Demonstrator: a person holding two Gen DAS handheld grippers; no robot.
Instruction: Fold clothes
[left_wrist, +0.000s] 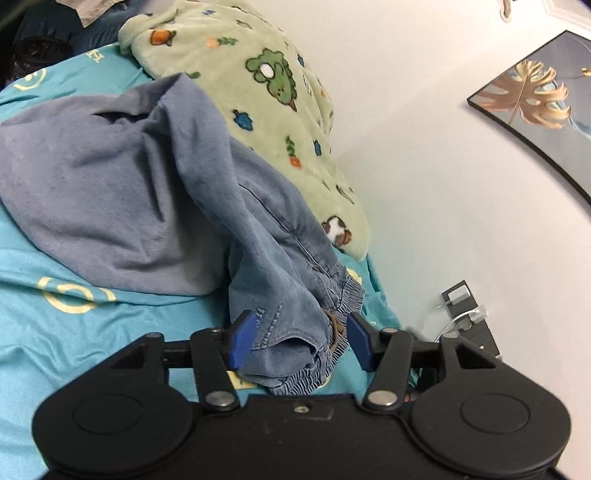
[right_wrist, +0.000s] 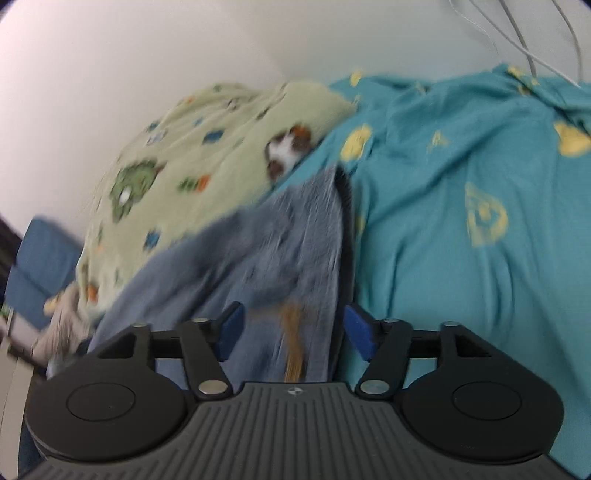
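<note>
On the left of the left wrist view a grey-blue top (left_wrist: 92, 206) lies crumpled on the bed sheet (left_wrist: 44, 350), which is teal with yellow ring and letter marks. Draped against its right side is a pair of faded denim trousers (left_wrist: 273, 258), one seam running down the cloth to a gathered elastic waistband that bunches at the near end. The left tool (left_wrist: 301, 341) stands spread, its blue fingers (left_wrist: 242, 341) on either side of that waistband; the left one touches the denim, the right one sits just beside it (no pinch shows). Behind the trousers lies a pale green fleece blanket (left_wrist: 258, 85) printed with small animals and carrots, against a white wall (left_wrist: 424, 129). Farther right hangs a framed picture of gold leaves (left_wrist: 535, 110), with a black power strip (left_wrist: 469, 317) low by the bed edge.

The right wrist view is blurred. The same blanket fills its left, the denim runs down the middle between the blue fingers of the right tool (right_wrist: 291, 332), which is also spread wide, and a tan strip (right_wrist: 293, 339) lies on the cloth there. Teal sheet covers the right.
</note>
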